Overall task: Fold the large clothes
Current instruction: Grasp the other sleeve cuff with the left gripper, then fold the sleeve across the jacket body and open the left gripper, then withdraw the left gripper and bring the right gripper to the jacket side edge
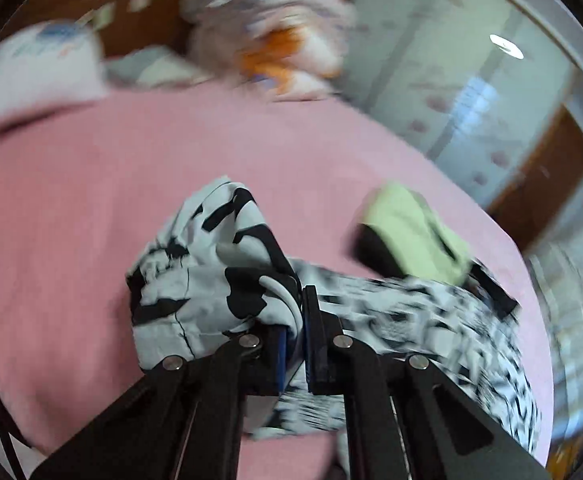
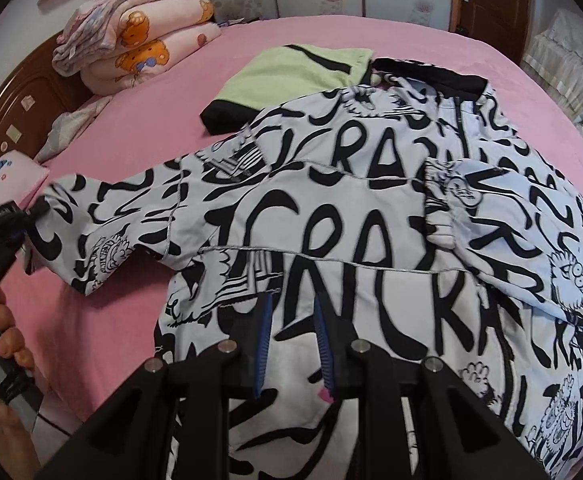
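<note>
A big black-and-white jacket (image 2: 331,220) lies spread out on the pink bed (image 2: 131,120).

The left gripper (image 1: 293,344) is pinched tight on the end of the sleeve (image 1: 211,280). The right gripper (image 2: 291,340) hangs over the jacket's middle, its jaws a little apart and holding nothing. To fold well, carry the sleeve flat across the body without bunching it. Only the right view shows the whole jacket, a green garment (image 2: 291,72) and stacked blankets (image 2: 139,36). The left view shows the pinch up close.
</note>
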Demonstrator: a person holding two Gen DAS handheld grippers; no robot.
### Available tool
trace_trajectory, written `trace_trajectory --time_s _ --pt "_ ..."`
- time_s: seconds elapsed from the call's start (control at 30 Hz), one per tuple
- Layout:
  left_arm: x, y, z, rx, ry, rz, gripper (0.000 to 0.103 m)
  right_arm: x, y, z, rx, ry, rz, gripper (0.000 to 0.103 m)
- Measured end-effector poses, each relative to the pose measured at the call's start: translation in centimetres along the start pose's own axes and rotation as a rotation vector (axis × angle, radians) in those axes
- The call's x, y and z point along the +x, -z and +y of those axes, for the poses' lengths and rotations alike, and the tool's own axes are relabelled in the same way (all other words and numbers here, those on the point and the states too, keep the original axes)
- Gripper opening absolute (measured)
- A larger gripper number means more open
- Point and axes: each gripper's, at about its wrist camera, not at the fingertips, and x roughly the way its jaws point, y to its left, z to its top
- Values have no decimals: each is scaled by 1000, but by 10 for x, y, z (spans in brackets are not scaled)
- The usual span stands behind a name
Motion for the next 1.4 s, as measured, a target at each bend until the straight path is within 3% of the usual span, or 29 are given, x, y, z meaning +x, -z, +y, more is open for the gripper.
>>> trace_trajectory --time_s 0.17,0.33,0.6,0.67,0.8,0.87,0.9,1.13,1.4 --pt "-10 37 -86 180 117 50 5 -15 6 -46 79 46 -21 21" --pt "4 97 -145 342 148 168 5 -18 21 -98 174 100 3 21" --pt "44 184 -172 536 100 374 7 -20 44 -139 235 160 34 21" --pt "50 194 -169 566 94 411 19 -21 46 -140 236 155 34 21" --pt "39 197 -165 567 118 420 38 -24 45 -134 221 145 26 21" --pt "28 193 -164 560 121 415 64 -26 42 -128 209 142 19 21" --pt "24 190 -165 559 119 404 67 -28 41 -125 203 139 13 21" --pt "-4 167 -162 525 156 401 69 -38 38 -105 165 128 -7 21" --pt "-41 144 -148 501 164 336 70 -43 38 -82 115 113 -11 21"
